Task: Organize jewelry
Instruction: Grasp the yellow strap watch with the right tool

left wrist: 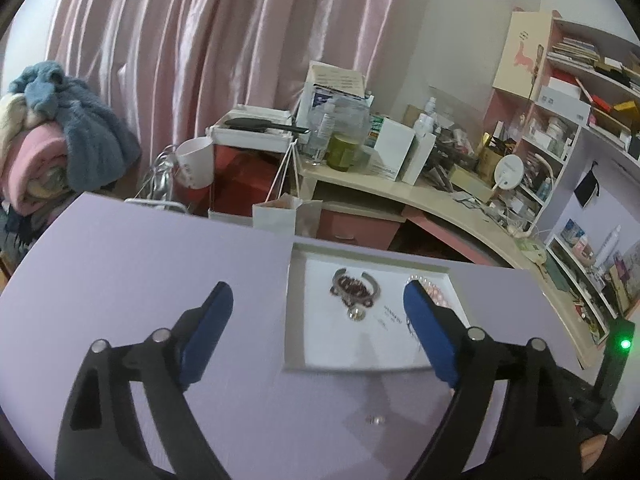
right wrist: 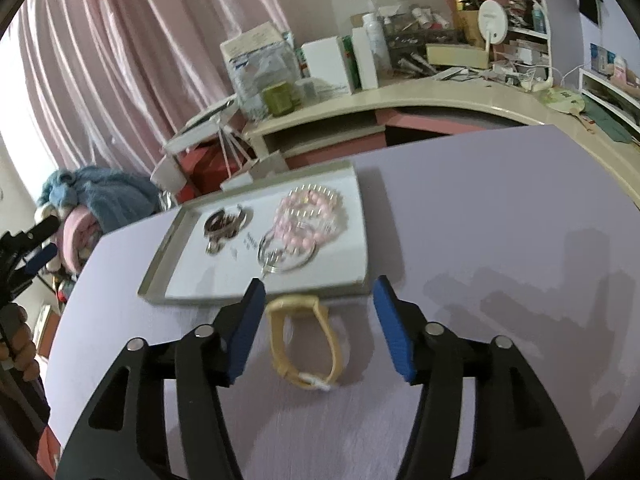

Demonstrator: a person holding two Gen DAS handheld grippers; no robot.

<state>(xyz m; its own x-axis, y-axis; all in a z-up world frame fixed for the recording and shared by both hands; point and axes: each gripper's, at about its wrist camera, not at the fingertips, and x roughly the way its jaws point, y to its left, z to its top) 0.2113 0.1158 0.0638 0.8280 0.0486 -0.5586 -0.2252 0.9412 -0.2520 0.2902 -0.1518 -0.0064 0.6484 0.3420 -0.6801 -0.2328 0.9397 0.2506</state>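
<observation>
Claws Hover Over Jewelry on Lilac Counter

Jewelry lies sorted and unsorted across a lilac counter [right wrist: 480,208] in a cluttered bedroom. Nearest, the right claw [right wrist: 318,292] hangs with its blue fingers spread wide, nothing between them but a yellow watch [right wrist: 306,344] lying on the counter just short of the tray [right wrist: 160,264]. The left claw [left wrist: 318,300] is likewise spread and empty, one finger over the tray's near right corner; a small silver piece [left wrist: 376,420] sits on the counter below it. Inside the tray rest a dark brown bracelet [right wrist: 224,224], a silver bangle [right wrist: 286,256] and pink beaded bracelets [right wrist: 310,216], the bangle overlapping the beads. Beyond, a crowded desk [left wrist: 420,196] stands before pink curtains [left wrist: 180,40].
</observation>
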